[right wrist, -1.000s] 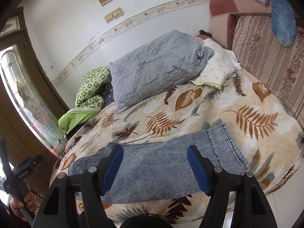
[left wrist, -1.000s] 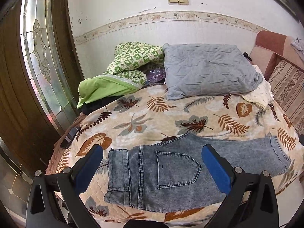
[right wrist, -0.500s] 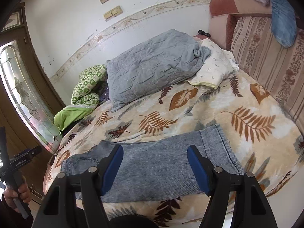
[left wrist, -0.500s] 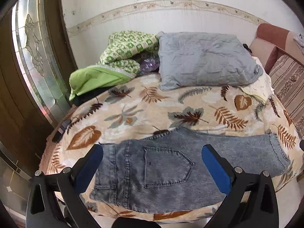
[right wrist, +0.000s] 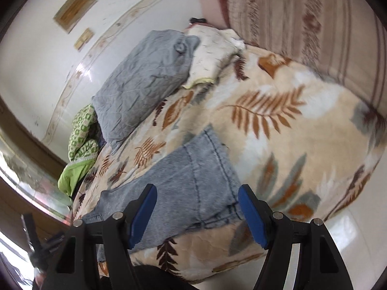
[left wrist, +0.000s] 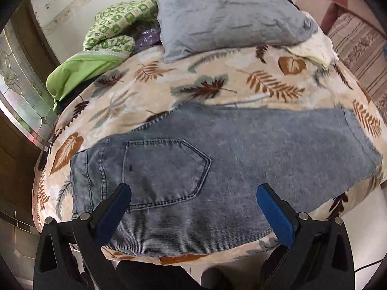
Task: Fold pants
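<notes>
A pair of grey-blue denim pants (left wrist: 217, 159) lies flat along the front edge of the bed, folded lengthwise, back pocket up, waistband at the left and hems at the right. My left gripper (left wrist: 193, 191) is open and empty just above the seat of the pants, near the pocket. In the right wrist view the hem end of the pants (right wrist: 200, 178) lies between the fingers of my right gripper (right wrist: 197, 191), which is open and empty close above it.
The bed has a leaf-print blanket (left wrist: 241, 84). A grey pillow (left wrist: 229, 14), a green patterned quilt (left wrist: 108, 31) and a cream cloth (right wrist: 212, 55) lie at the back. A striped sofa (right wrist: 302, 17) stands at the right. A wooden door with glass (left wrist: 17, 91) is at the left.
Both grippers have moved down and closer to the pants. The right gripper has swung to the hem end and tilted. The pants have not moved.
</notes>
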The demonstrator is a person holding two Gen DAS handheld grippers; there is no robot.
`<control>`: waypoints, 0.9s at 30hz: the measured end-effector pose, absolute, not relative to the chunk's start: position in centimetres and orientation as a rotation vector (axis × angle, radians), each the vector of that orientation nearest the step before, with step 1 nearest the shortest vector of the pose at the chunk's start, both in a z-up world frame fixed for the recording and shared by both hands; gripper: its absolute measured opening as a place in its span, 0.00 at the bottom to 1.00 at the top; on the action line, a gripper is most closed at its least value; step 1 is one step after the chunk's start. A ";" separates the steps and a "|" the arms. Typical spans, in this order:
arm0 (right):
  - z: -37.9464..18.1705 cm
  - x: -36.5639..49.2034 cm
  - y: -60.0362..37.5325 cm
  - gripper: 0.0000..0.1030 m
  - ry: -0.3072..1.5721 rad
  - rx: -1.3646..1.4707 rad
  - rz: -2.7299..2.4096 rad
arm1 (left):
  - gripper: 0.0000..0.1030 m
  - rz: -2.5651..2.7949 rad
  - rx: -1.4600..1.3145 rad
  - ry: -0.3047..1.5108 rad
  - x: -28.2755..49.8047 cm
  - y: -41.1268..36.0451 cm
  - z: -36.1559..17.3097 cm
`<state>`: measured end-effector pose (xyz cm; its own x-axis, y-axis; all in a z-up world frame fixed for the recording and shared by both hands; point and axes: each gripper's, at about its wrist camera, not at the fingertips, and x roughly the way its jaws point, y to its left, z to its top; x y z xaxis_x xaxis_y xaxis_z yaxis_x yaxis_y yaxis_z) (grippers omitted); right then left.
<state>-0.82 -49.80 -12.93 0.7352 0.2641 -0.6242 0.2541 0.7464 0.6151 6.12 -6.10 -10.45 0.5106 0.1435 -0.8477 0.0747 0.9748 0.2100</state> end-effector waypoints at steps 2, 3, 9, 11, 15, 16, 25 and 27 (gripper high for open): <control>-13.9 -0.8 -50.0 0.71 0.773 0.785 0.021 | 1.00 0.041 0.230 1.043 6.1 -6.1 -10.6; -14.2 -0.7 -50.0 0.71 0.778 0.799 0.031 | 1.00 0.045 0.226 1.040 6.2 -6.0 -10.5; -15.7 0.5 -48.9 0.71 0.788 0.900 0.104 | 1.00 0.054 0.220 1.037 6.0 -5.1 -10.4; -16.0 0.9 -48.9 0.71 0.777 0.939 0.108 | 1.00 0.051 0.219 1.049 5.7 -4.8 -10.8; -17.8 1.5 -48.9 0.71 0.826 0.952 0.079 | 1.00 0.046 0.205 1.072 5.4 -4.2 -11.5; -18.5 1.5 -49.0 0.71 0.851 0.956 0.066 | 1.00 0.046 0.203 1.074 5.3 -4.2 -11.6; -18.8 -0.2 -50.4 0.71 0.863 1.055 0.041 | 1.00 0.041 0.187 1.069 4.8 -3.3 -11.7; -19.6 0.2 -50.7 0.71 0.884 1.089 0.032 | 1.00 0.037 0.178 1.075 4.8 -3.2 -11.7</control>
<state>0.21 -50.67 -19.60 0.6688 0.4301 -0.6064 0.3847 0.4978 0.7773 4.77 -3.19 -11.67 0.4762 0.1167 -0.8716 0.0562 0.9851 0.1626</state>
